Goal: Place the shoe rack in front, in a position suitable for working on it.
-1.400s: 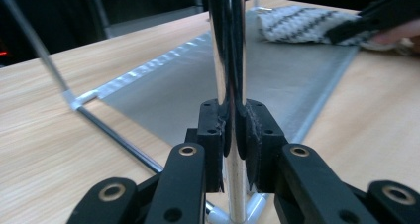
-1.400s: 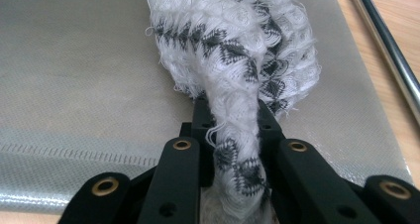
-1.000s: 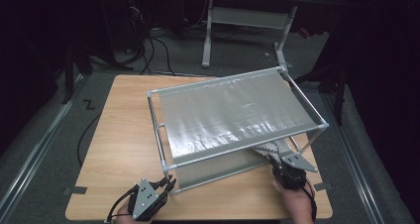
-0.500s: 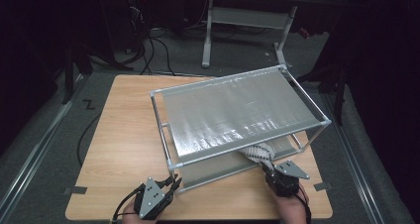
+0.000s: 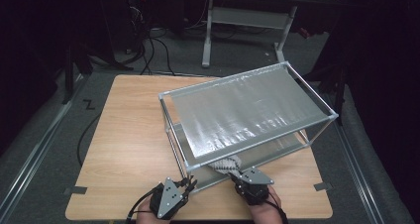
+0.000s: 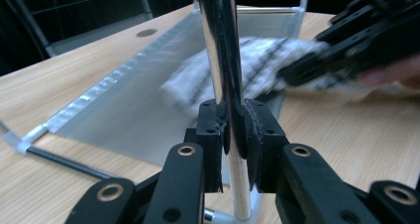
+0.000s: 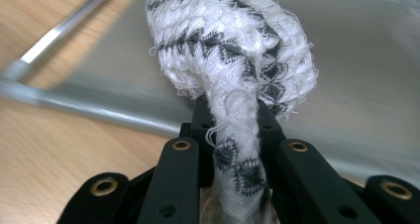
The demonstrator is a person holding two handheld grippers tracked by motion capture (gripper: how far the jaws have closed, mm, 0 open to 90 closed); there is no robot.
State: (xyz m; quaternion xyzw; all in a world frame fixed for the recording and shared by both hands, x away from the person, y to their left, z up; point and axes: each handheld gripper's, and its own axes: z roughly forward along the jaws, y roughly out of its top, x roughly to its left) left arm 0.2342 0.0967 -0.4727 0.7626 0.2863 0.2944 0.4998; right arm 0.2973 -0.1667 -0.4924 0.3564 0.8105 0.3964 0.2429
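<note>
A two-shelf metal rack (image 5: 247,110) with silver sheet shelves stands skewed on the wooden table (image 5: 129,135). My left gripper (image 5: 187,183) is shut on the rack's near corner post (image 6: 228,70), which runs upright between its pads. My right gripper (image 5: 233,172) is shut on a white cloth with a black zigzag pattern (image 7: 233,60). The cloth (image 5: 224,163) bunches just at the front edge of the lower shelf (image 7: 346,85). In the left gripper view the cloth (image 6: 257,65) and the right gripper (image 6: 337,50) lie over that shelf, blurred.
The table's near edge runs just below both hands (image 5: 257,211). A grey desk frame (image 5: 247,16) and cables (image 5: 153,50) stand on the floor beyond the table. Bare wood lies to the left of the rack.
The right gripper has slid left and toward the table's near edge, drawing the cloth out from under the top shelf. The rack has swung slightly on the table. The left gripper has shifted right with the post.
</note>
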